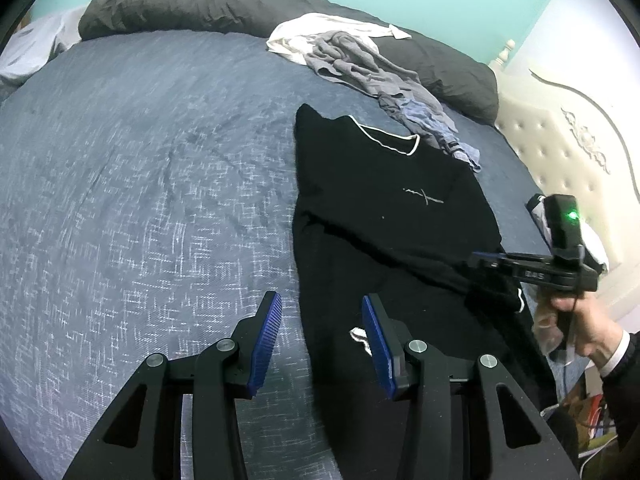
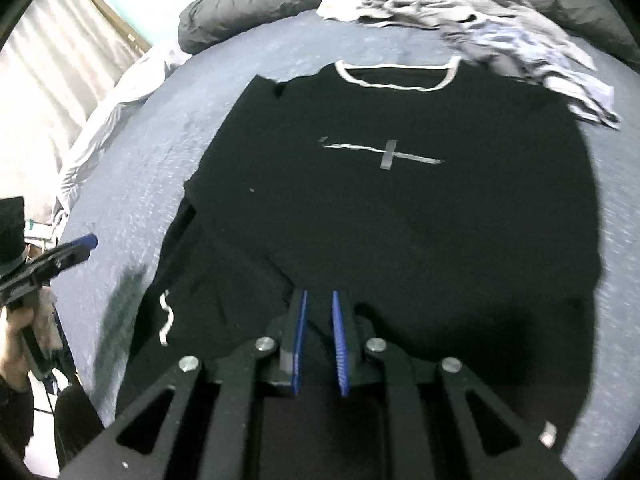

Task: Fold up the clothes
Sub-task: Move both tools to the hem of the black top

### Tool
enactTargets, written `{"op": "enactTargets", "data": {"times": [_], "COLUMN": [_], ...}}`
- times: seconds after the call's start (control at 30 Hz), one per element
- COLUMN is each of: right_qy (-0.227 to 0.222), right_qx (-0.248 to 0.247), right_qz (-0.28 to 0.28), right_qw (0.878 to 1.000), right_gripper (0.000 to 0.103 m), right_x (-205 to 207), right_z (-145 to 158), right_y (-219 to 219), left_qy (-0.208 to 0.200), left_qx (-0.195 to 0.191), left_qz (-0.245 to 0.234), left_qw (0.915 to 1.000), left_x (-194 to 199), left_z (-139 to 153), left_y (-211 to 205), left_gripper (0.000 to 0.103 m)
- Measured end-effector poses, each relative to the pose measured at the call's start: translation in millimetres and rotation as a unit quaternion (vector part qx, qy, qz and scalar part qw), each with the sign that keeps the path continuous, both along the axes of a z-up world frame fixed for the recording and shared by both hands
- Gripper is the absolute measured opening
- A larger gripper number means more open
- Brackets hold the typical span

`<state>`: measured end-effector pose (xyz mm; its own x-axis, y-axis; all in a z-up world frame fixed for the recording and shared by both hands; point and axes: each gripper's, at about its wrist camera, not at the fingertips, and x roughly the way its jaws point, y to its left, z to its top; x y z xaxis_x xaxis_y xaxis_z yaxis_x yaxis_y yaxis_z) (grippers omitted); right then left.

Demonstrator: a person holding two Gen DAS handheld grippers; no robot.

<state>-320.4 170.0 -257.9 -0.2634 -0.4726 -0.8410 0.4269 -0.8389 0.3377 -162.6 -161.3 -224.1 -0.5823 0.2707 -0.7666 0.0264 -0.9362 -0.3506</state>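
Left of the left gripper [image 1: 322,334], jaws spread and holding nothing: bare blue bedspread [image 1: 140,184]. Ahead and between both grippers: black T-shirt [image 2: 380,208], front up, one sleeve seemingly turned in, body not yet folded. Right gripper [image 2: 320,320], jaws nearly together; grip on shirt fabric cannot be told. Beyond, to the right: heap of unfolded clothes [image 1: 360,64], still awaiting folding.

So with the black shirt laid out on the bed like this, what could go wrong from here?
The pile of unfolded clothes overlaps the black shirt by its shoulder, so a fold there may drag them along. The right gripper has only a narrow gap over the hem and holds nothing, so it may pinch too little cloth. The left gripper straddles the shirt's edge and could catch the bedspread.
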Motion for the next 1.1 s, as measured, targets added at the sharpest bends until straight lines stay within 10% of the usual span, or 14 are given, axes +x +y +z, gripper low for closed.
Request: {"op": "enactTargets", "data": {"times": [1.1], "right_qy": [-0.026], "right_qx": [0.032], "right_qz": [0.039], "right_qw": [0.998], "right_gripper": [0.014], "right_x": [12.6], "right_z": [-19.4], "right_y": [-38.3], "left_qy": [-0.016], "left_qx": [0.006], "left_qz": [-0.014], "left_qw": [0.9997], "left_x": [8.2], "left_z": [-7.7], "left_y": [-8.8], "left_gripper": [0.046]}}
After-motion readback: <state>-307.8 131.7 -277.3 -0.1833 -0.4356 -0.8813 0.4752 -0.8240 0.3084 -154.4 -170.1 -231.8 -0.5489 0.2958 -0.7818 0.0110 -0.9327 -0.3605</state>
